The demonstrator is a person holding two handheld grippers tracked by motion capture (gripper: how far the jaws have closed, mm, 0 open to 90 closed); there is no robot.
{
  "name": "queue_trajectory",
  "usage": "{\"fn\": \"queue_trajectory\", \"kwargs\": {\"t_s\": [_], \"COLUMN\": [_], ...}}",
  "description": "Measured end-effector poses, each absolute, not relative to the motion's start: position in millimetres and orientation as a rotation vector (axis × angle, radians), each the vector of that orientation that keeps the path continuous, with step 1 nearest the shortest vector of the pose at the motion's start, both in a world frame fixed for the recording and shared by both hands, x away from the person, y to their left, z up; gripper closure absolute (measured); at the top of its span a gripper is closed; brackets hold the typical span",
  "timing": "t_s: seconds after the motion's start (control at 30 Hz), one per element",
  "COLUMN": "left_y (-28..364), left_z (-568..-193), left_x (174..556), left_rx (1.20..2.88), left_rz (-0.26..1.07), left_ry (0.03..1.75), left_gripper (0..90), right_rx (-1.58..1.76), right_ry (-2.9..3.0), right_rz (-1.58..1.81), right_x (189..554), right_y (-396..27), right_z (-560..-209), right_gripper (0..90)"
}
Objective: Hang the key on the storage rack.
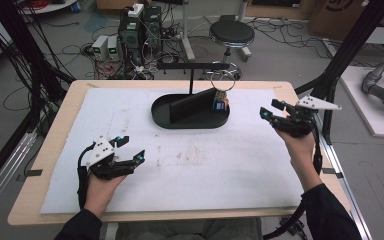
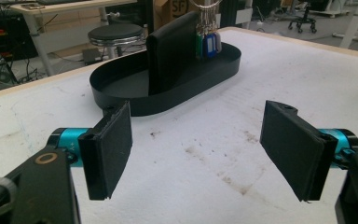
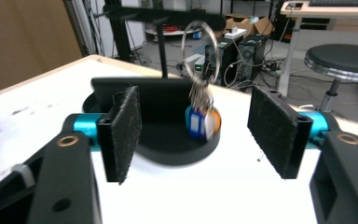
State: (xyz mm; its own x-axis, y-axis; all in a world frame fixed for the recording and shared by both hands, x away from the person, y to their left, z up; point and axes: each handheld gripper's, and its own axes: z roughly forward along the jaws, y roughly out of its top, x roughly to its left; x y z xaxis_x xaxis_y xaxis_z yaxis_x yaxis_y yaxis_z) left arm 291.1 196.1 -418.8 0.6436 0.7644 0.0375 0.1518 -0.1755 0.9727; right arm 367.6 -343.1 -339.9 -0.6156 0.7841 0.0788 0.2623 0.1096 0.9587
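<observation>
A black oval tray [image 1: 190,122] sits at the far middle of a white mat [image 1: 205,165] on the table. Inside it a dark upright divider [image 1: 190,105] stands, and a bunch of keys with coloured tags [image 1: 221,102] hangs from a large ring [image 1: 223,80] on a black T-shaped stand [image 1: 192,67], its tags dangling into the tray's right end. The right gripper [image 1: 272,111], well right of the tray, has jaws wide apart, holding nothing. The left gripper [image 1: 130,150], near left, is likewise agape and empty.

beyond the far edge of the table [image 1: 55,150] we see a black round stool [image 1: 231,34] on the floor, computer towers [image 1: 140,27] left of that stool, and tangled cables [image 1: 75,50] further left.
</observation>
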Motion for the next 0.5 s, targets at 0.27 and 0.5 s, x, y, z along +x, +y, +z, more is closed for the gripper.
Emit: {"fn": "queue_trajectory", "kwargs": {"t_s": [0.27, 0.5], "left_y": [202.6, 208.3], "left_z": [-417.9, -416.6], "left_x": [288.7, 288.0], "left_rx": [1.719, 1.708], "left_rz": [0.708, 0.725], "left_ry": [0.746, 0.742], "left_gripper": [25.3, 24.9], "right_rx": [1.028, 1.034], "right_ry": [1.951, 1.995], "right_rz": [1.540, 1.504], "right_x": [332.0, 317.4], "right_y": [-348.0, -348.7], "right_z": [-383.7, -401.0], "right_gripper": [33.1, 32.5]}}
